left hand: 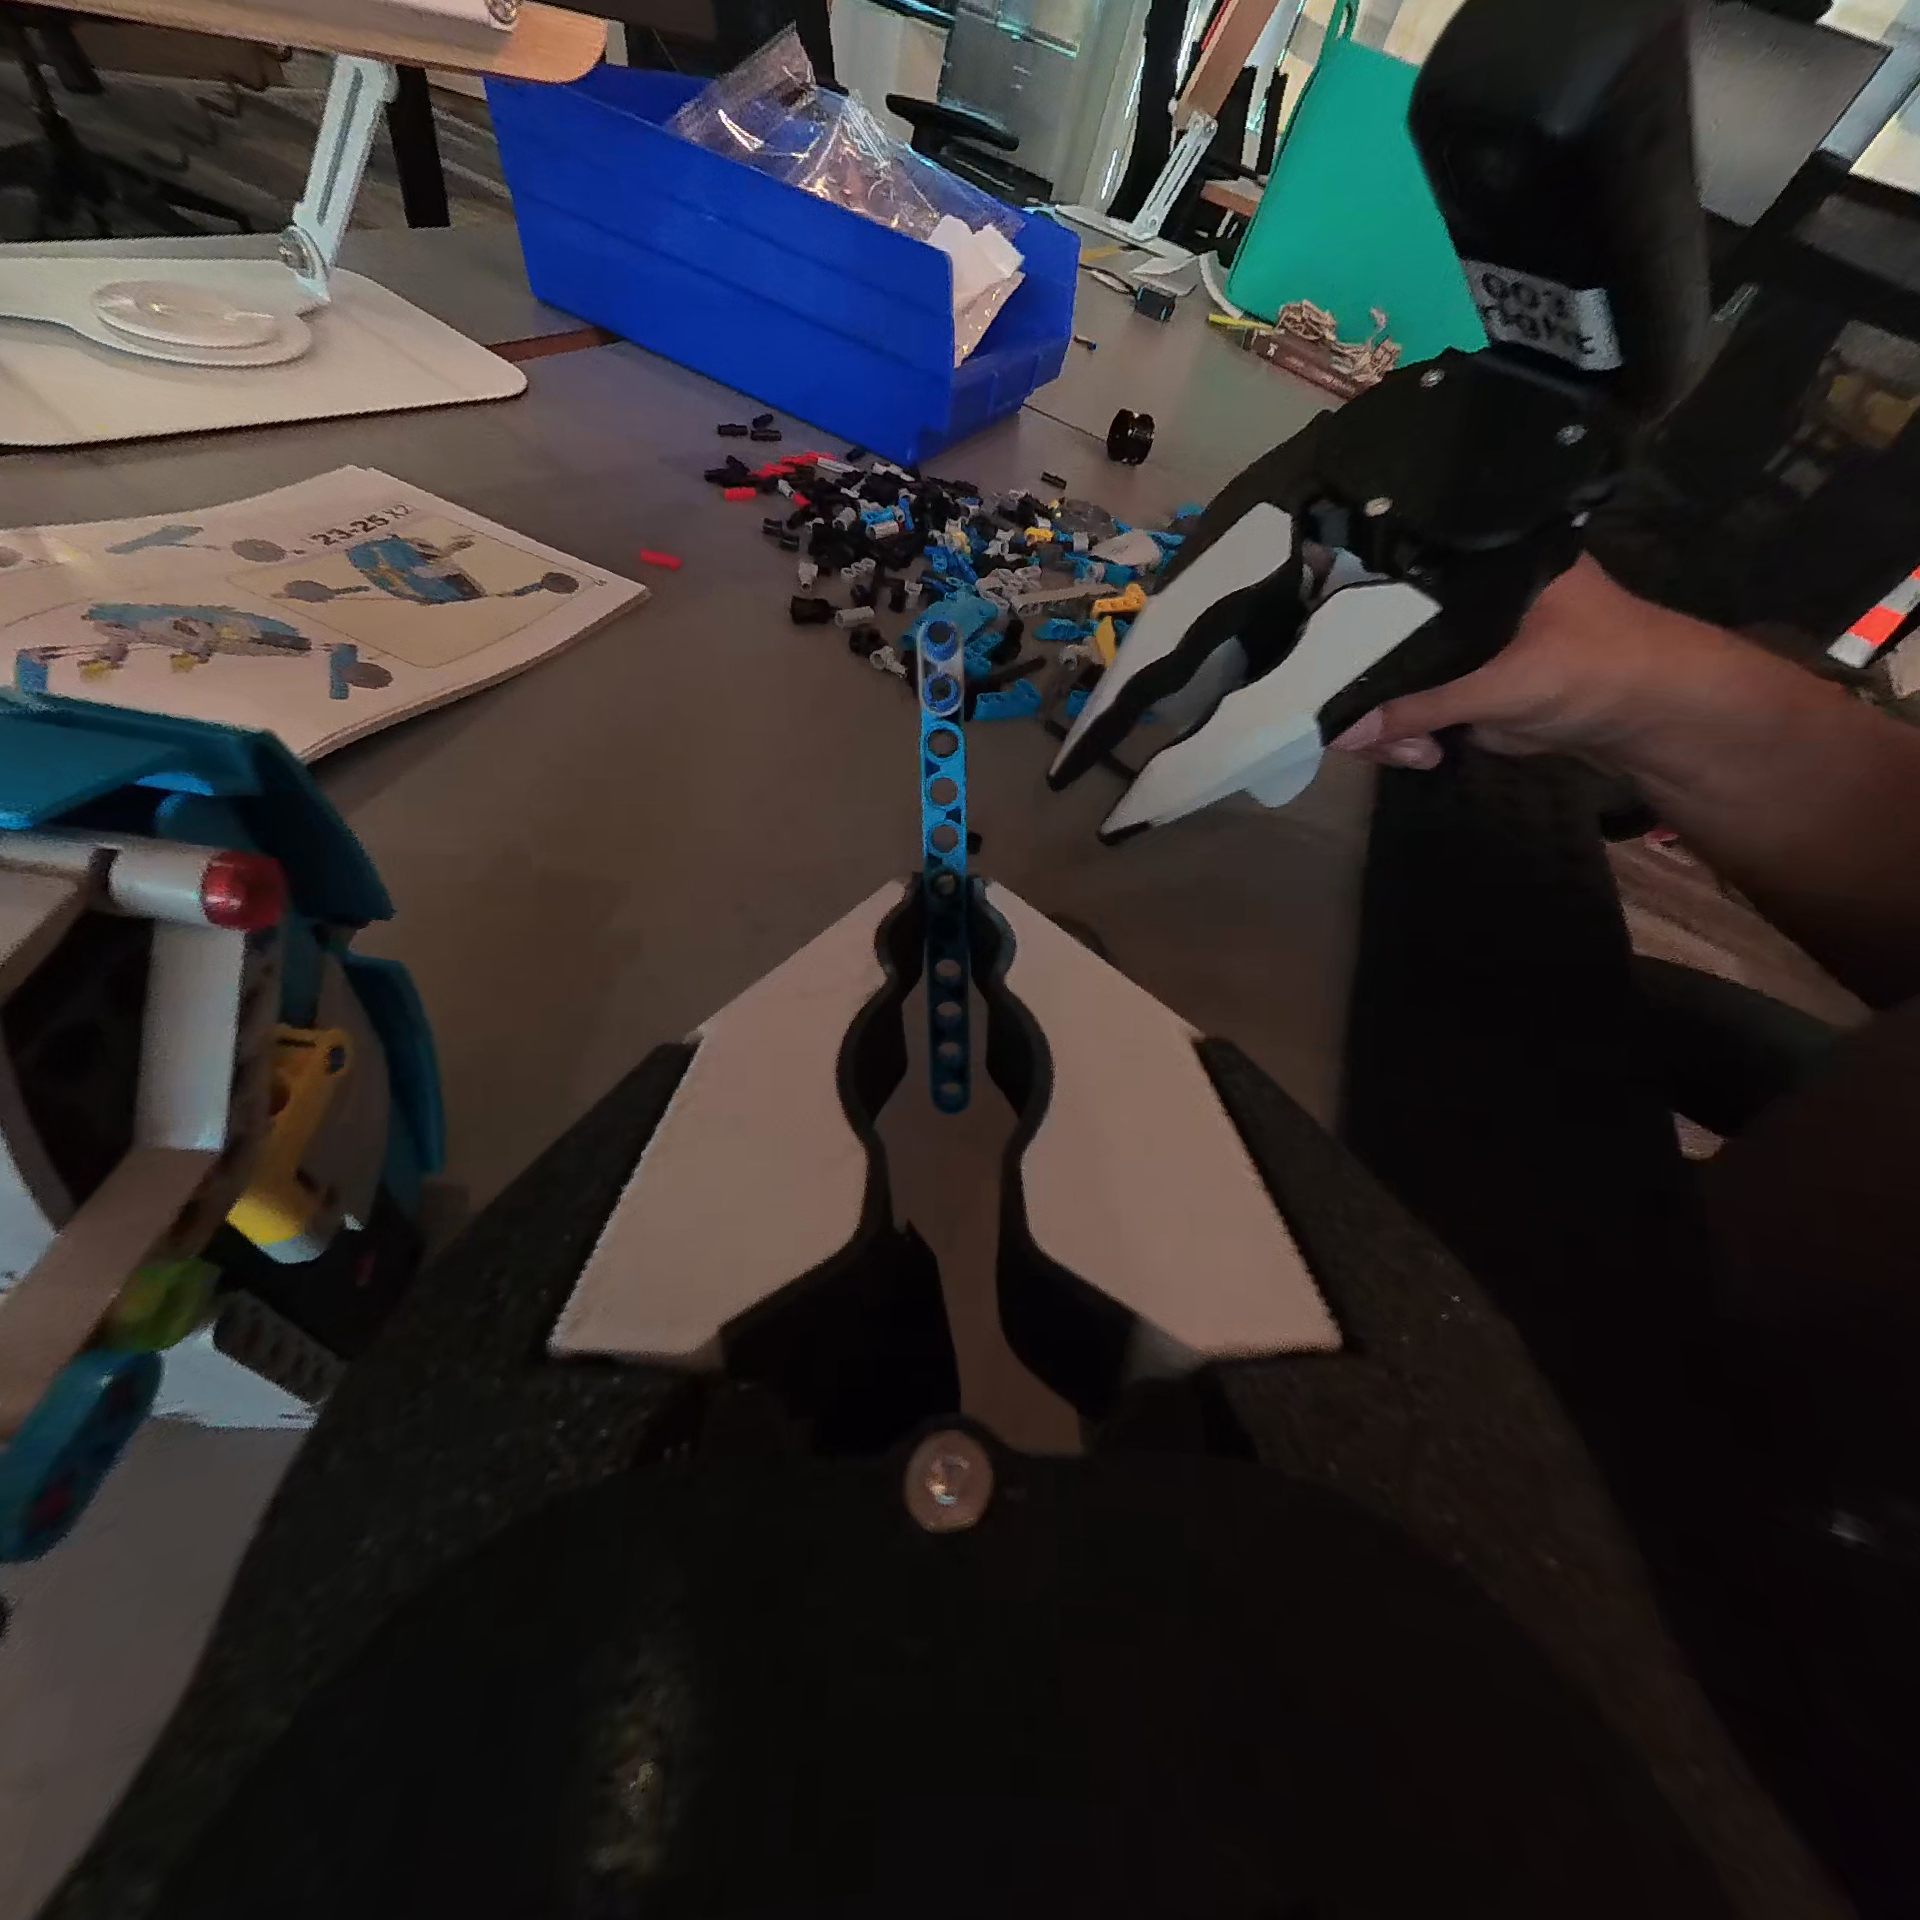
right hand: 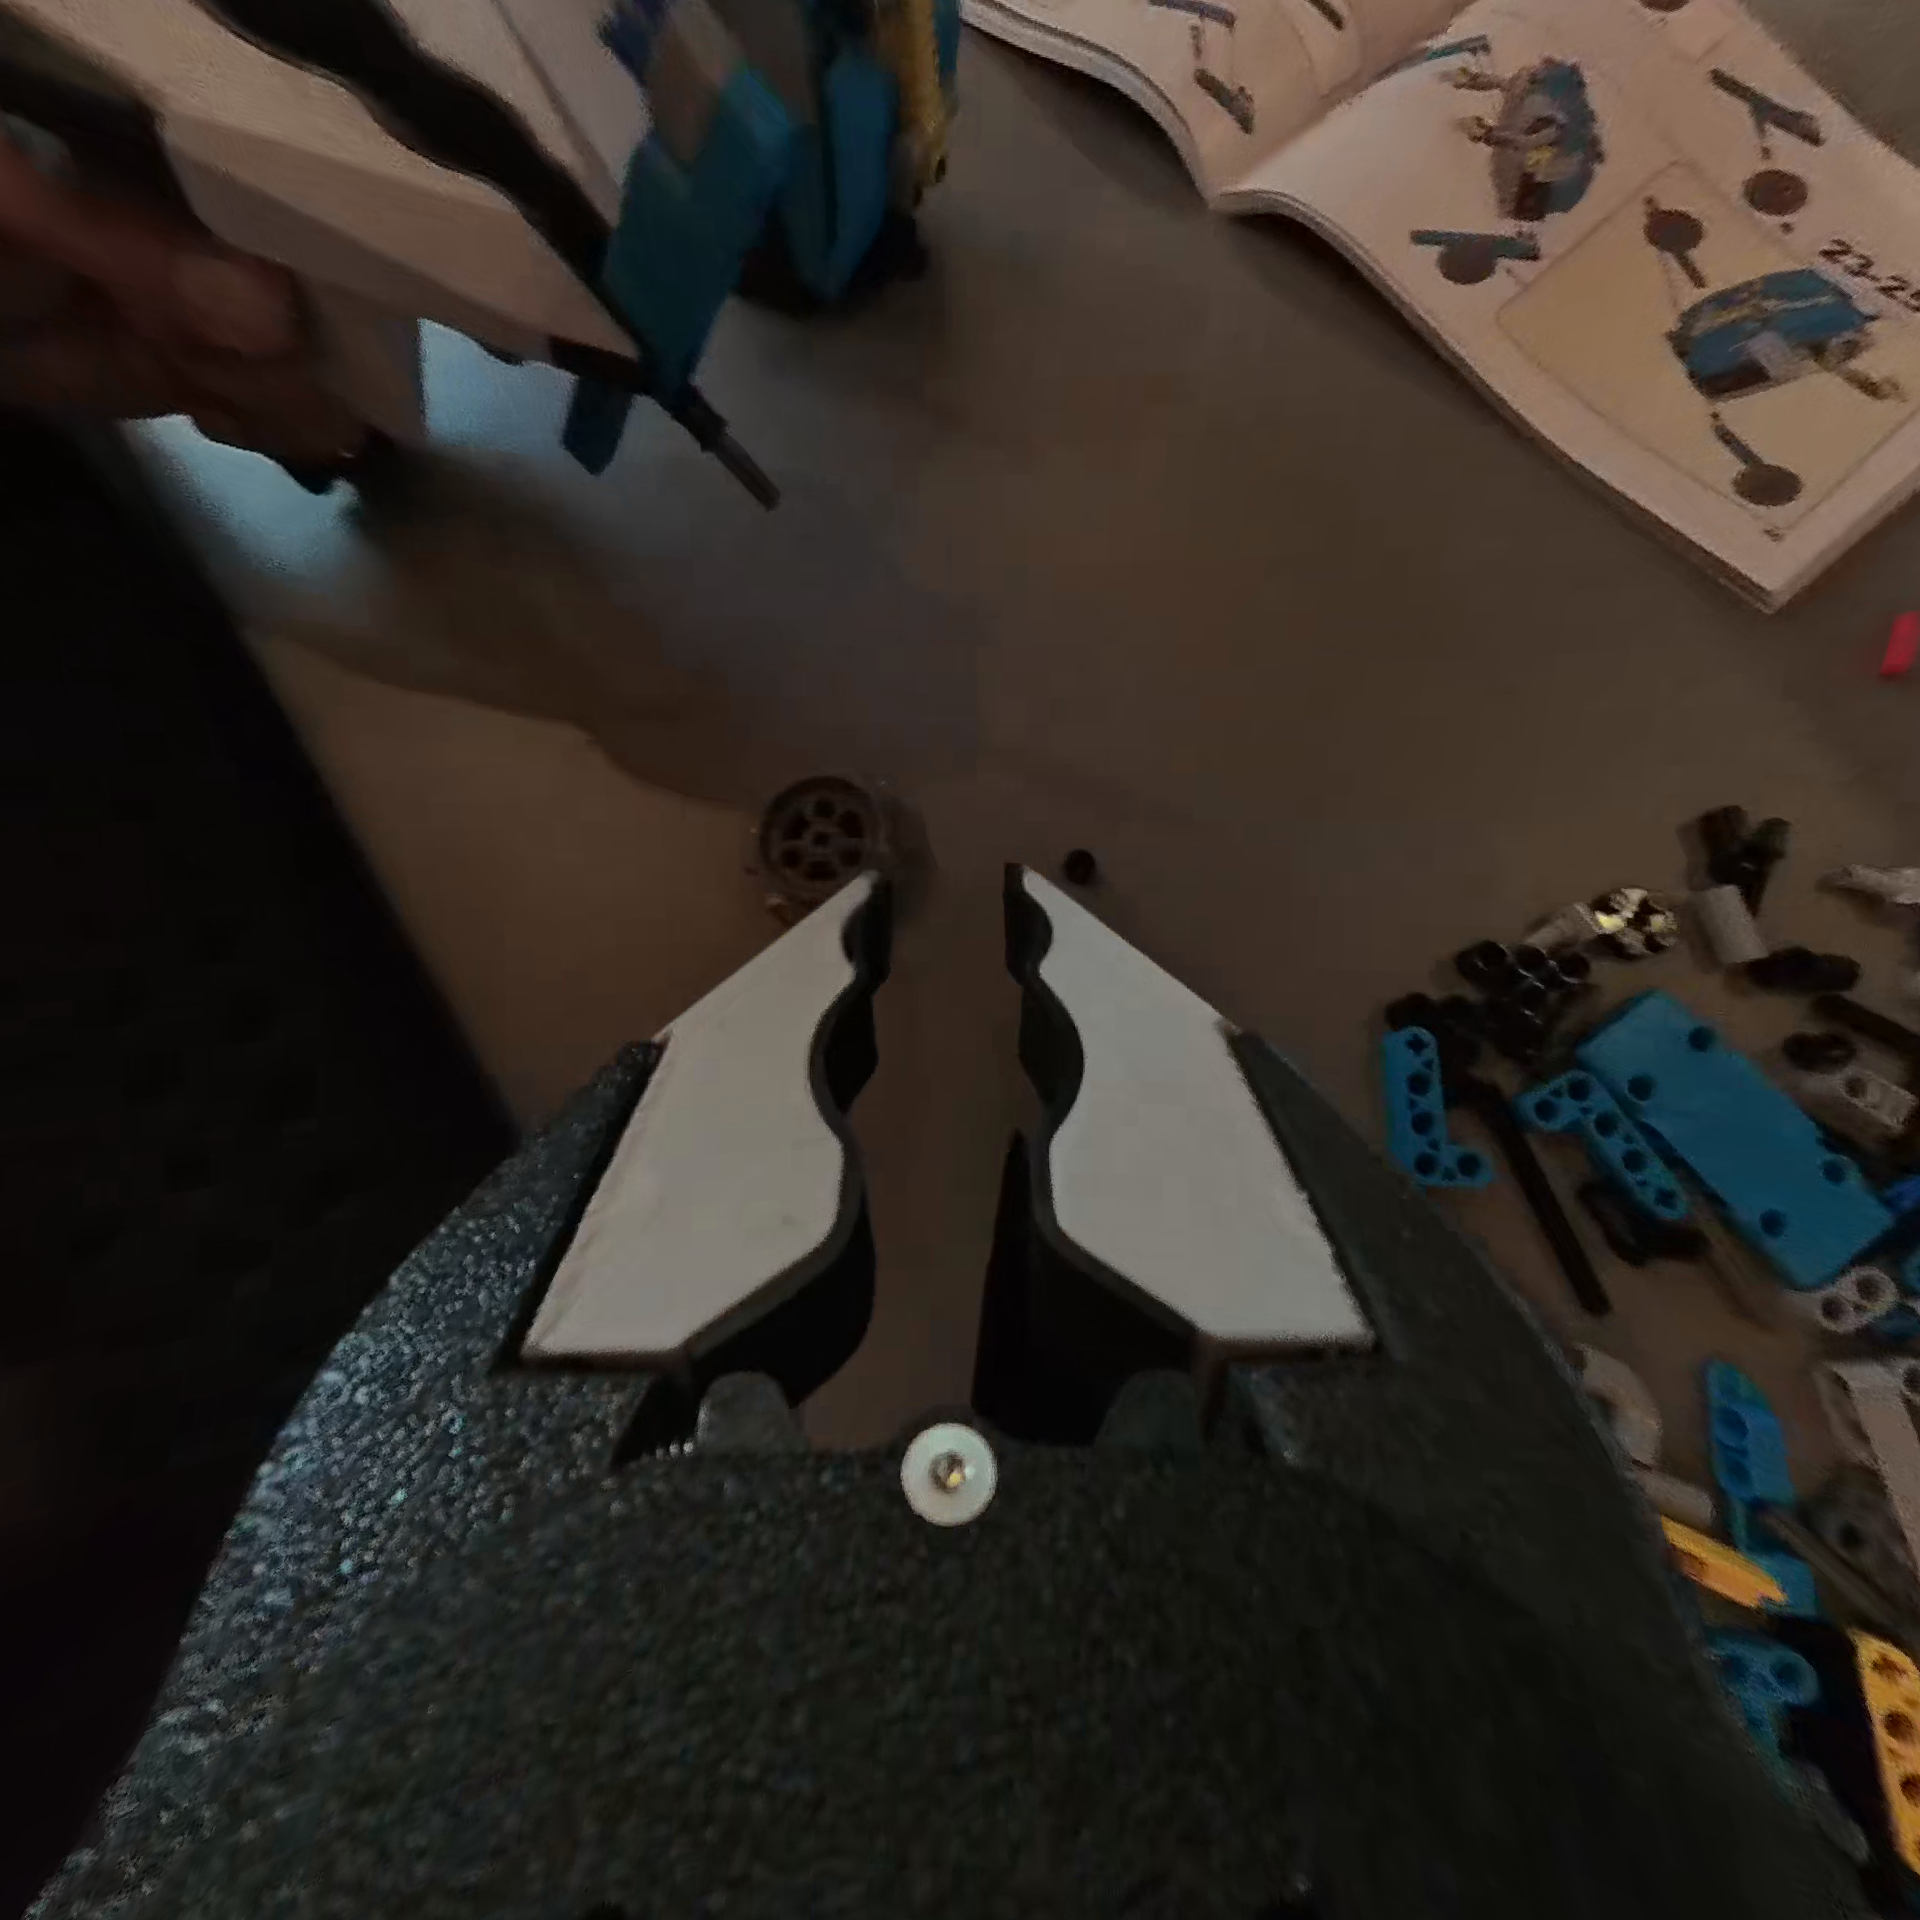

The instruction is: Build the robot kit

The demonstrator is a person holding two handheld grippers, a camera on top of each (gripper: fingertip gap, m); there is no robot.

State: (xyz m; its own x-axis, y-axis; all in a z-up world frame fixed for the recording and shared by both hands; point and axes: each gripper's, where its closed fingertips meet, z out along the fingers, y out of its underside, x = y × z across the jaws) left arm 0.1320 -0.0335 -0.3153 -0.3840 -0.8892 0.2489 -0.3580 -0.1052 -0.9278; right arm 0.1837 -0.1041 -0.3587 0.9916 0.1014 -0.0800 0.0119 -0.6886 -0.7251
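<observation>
My left gripper (left hand: pixel 943 896) is shut on a long blue holed beam (left hand: pixel 943 769) that sticks forward over the grey table. In the right wrist view the same gripper (right hand: pixel 613 343) shows at the upper left with the beam (right hand: pixel 665 260) and a black pin (right hand: pixel 732 457) through it. My right gripper (right hand: pixel 945 883) is open and empty, low over the table, its tips next to a small dark wheel hub (right hand: pixel 821 831) and a tiny black pin (right hand: pixel 1081 862). It shows in the left wrist view (left hand: pixel 1086 805) beside the loose pile of small parts (left hand: pixel 935 561).
A partly built blue, white and yellow model (left hand: pixel 208 1039) stands at the left. An open instruction booklet (left hand: pixel 312 603) (right hand: pixel 1558 260) lies behind it. A blue bin (left hand: pixel 769 260) with plastic bags, a black wheel (left hand: pixel 1130 434), a green bag (left hand: pixel 1340 208). Loose blue and black parts (right hand: pixel 1714 1143) lie at right. There is about 10 cm between the tips of the two grippers. The small dark wheel hub (right hand: pixel 821 831) is about 4 cm from my right fingertips. The tiny black pin (right hand: pixel 1081 862) is closer to my right gripper, around 4 cm from its tips; the left tips are 12 cm off.
</observation>
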